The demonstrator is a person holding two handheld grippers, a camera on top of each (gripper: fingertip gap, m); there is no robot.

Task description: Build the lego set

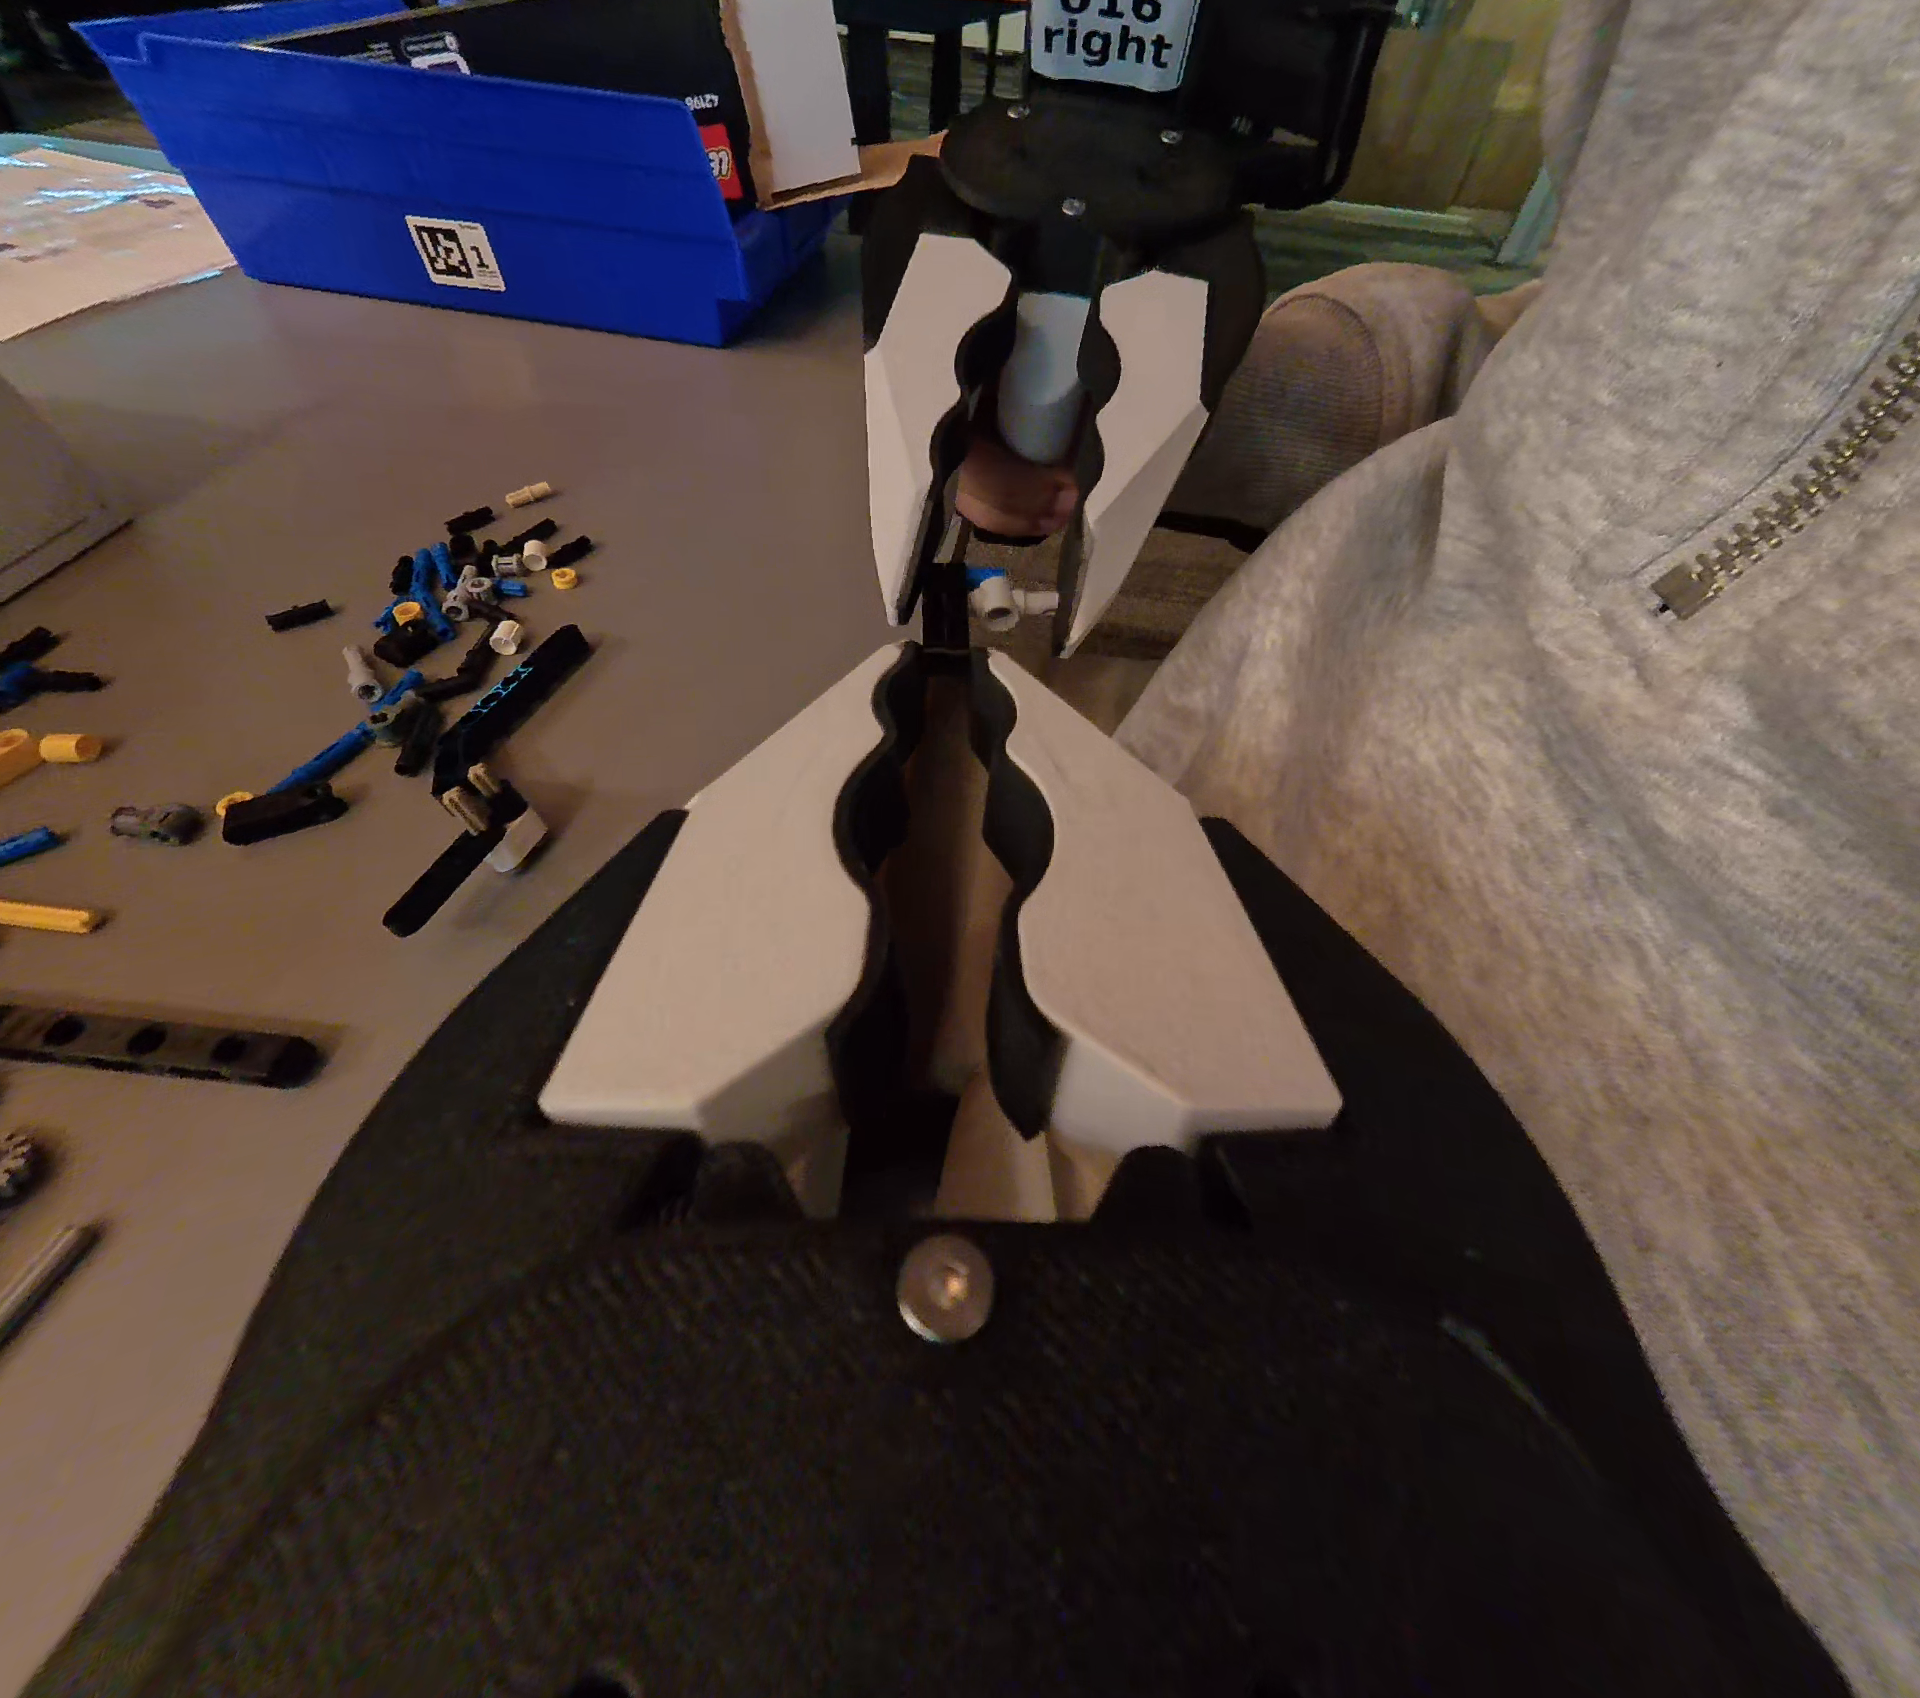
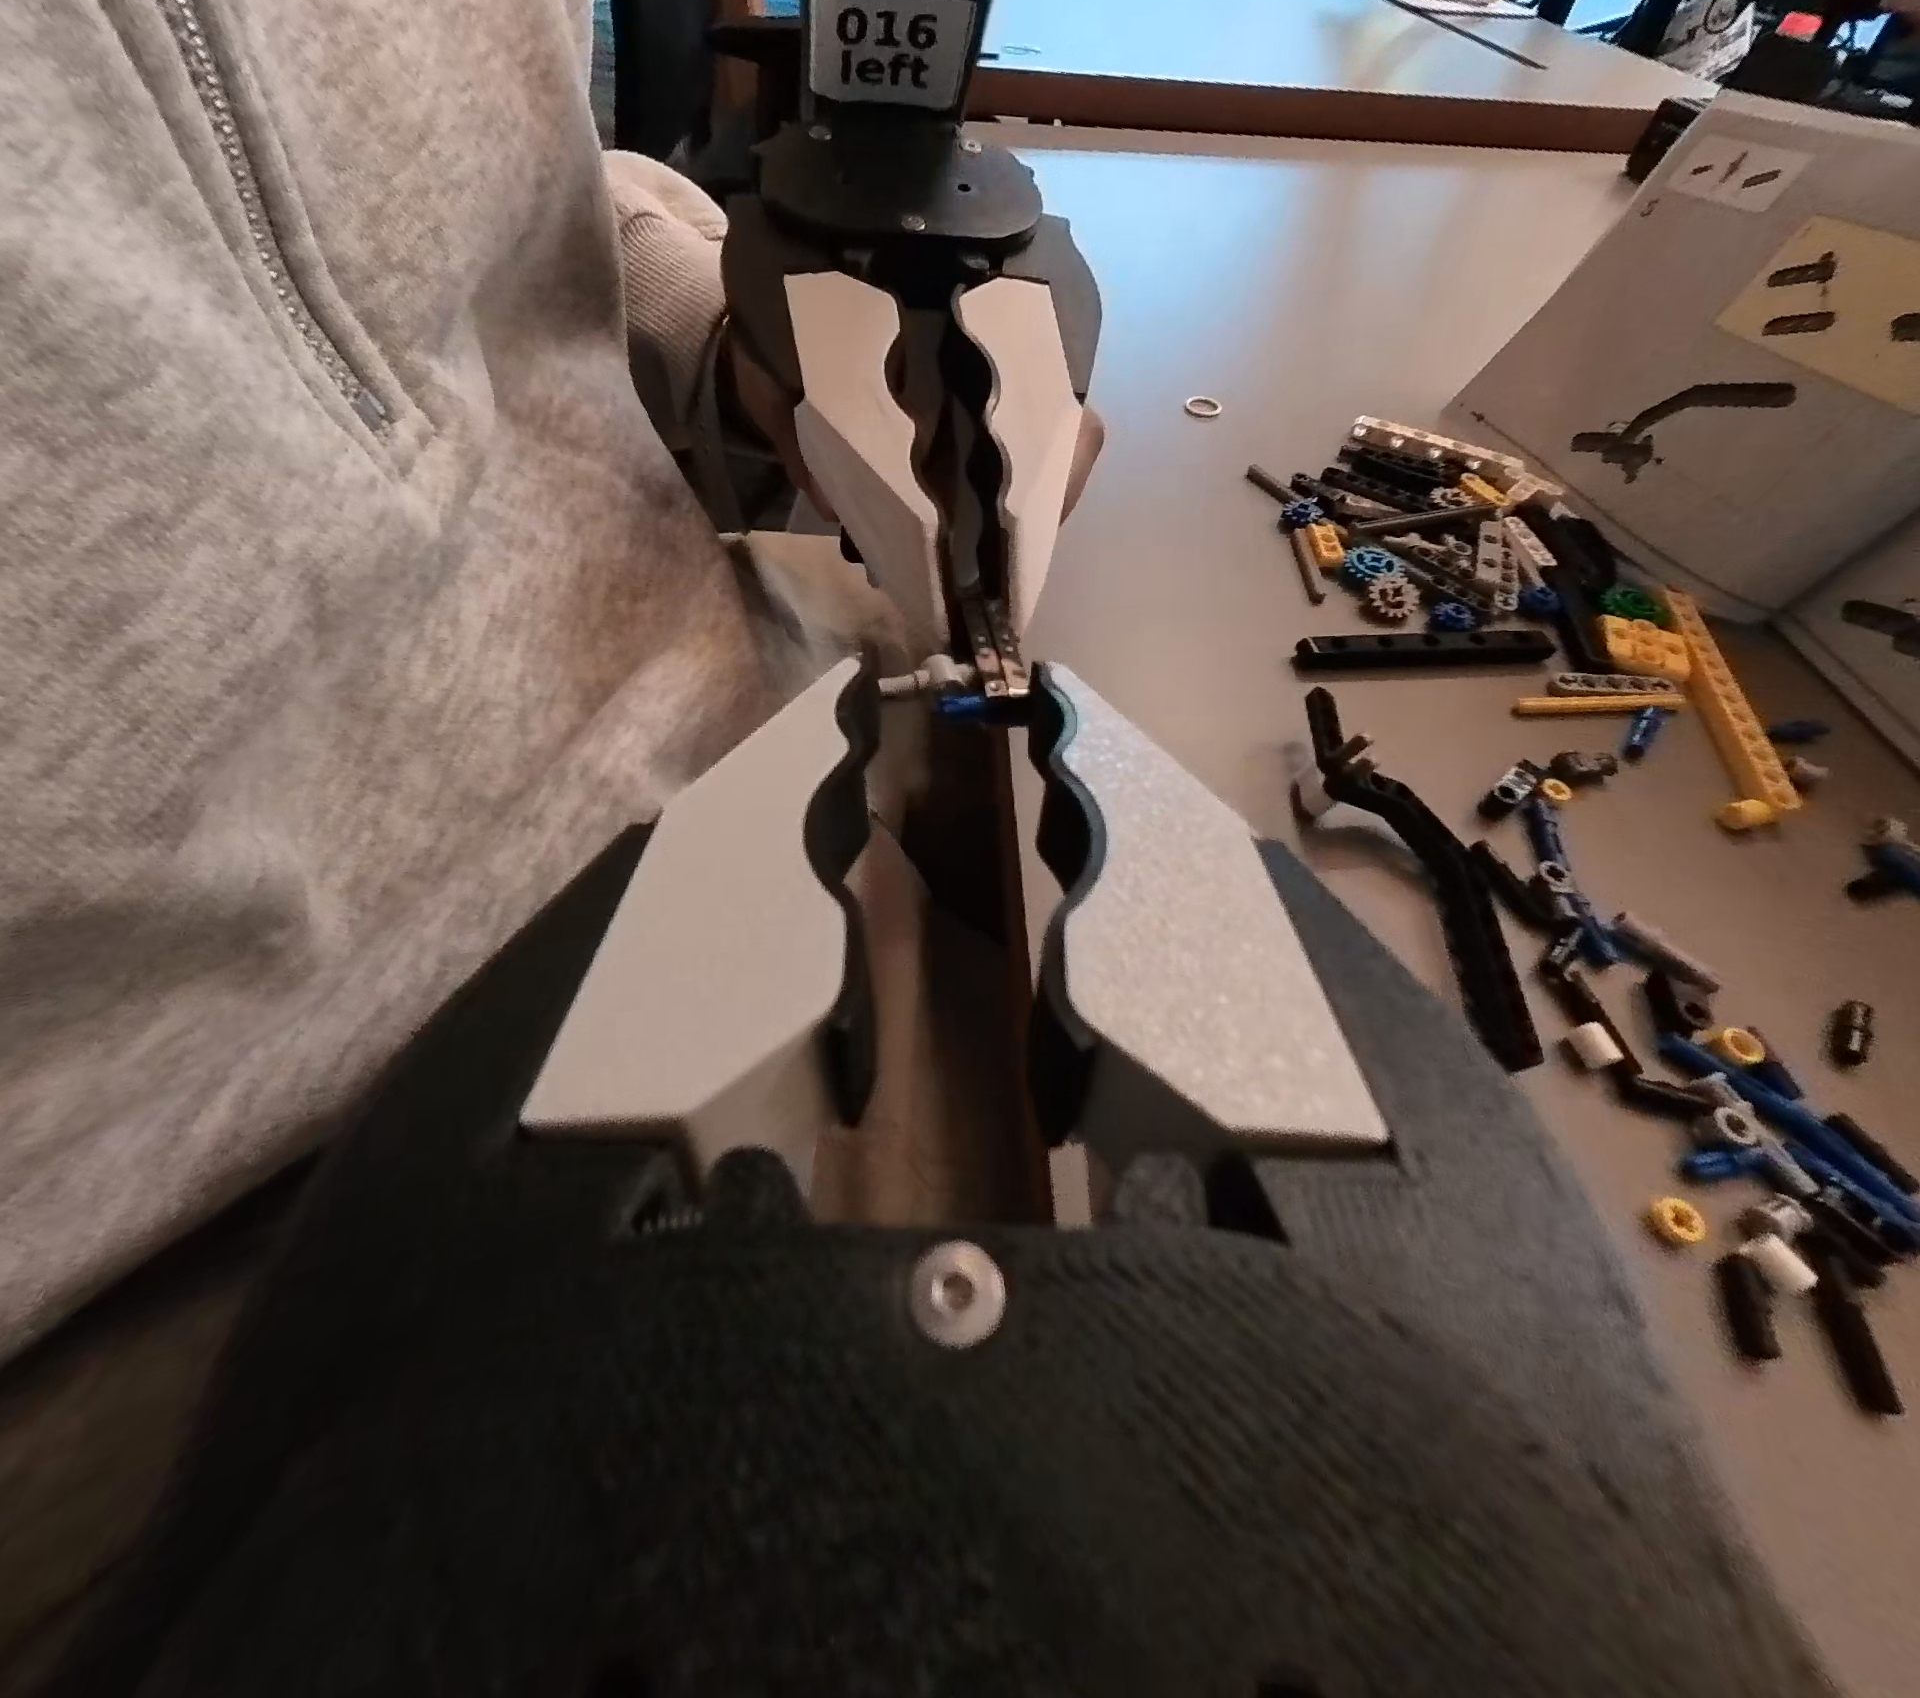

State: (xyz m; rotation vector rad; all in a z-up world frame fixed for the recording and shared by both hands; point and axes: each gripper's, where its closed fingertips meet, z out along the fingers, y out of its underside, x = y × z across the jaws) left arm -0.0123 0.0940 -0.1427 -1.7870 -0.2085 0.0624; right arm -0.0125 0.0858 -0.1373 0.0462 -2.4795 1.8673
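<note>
My left gripper [image 1: 940,659] is shut on a thin black lego beam [image 1: 943,604] that sticks out past its tips. It also shows from the front in the right wrist view [image 2: 982,609]. My right gripper [image 2: 954,677] faces it tip to tip. Its jaws are closed across the beam's end [image 2: 1003,692], with a blue pin [image 2: 956,706] and a pale grey connector [image 2: 914,674] between its fingers. In the left wrist view the right gripper [image 1: 987,625] comes in from above, the blue and grey piece [image 1: 997,599] between its tips. Both are held in the air beside the table edge.
Loose black, blue, grey and yellow lego parts [image 1: 457,609] lie on the grey table [image 1: 623,422]. A blue bin [image 1: 447,194] holds a cardboard box [image 1: 644,48]. More parts [image 2: 1455,568], a long yellow beam [image 2: 1725,703] and printed instruction sheets [image 2: 1714,360] lie to the right. A person's grey hoodie [image 1: 1558,713] is close by.
</note>
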